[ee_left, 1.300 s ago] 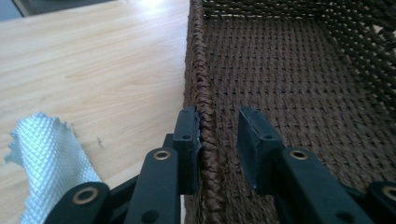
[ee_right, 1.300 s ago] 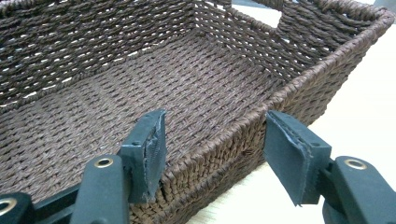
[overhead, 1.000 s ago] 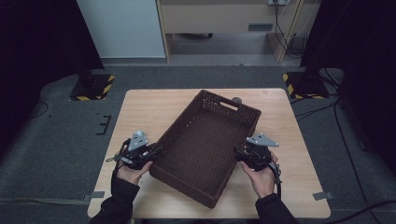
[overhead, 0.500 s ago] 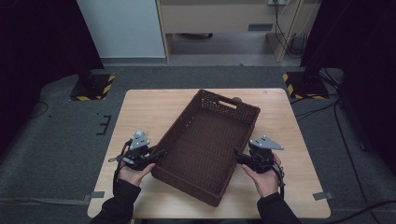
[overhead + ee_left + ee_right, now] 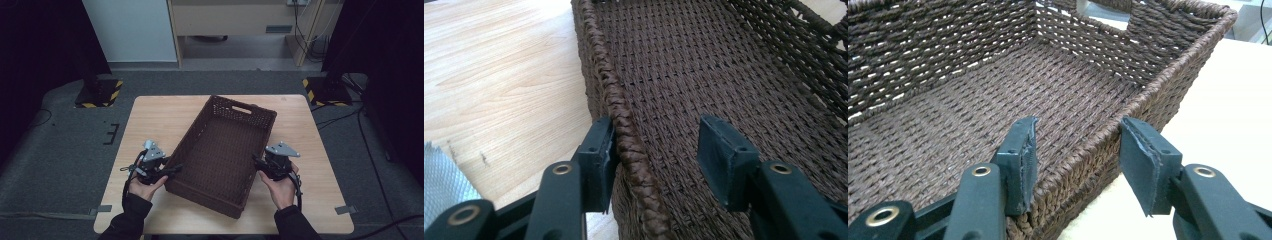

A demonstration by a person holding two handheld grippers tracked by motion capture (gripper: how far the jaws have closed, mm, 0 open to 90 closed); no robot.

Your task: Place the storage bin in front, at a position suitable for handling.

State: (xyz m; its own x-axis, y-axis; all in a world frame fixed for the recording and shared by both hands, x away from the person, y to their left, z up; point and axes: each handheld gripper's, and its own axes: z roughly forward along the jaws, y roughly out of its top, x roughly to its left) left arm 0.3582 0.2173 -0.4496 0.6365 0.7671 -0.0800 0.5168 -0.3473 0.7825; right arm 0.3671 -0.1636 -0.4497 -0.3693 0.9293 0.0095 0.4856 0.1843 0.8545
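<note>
Basket: dark woven basket lying slanted on the table, its near end close to the table's front edge
Left gripper: jaws just opened, astride the left rim, not clamping it
Right gripper: jaws just narrowing, astride the right rim, not yet pressing
Reason: one gripper on each long side, probably to move the basket evenly

Dark brown woven basket, empty, angled on table
</note>
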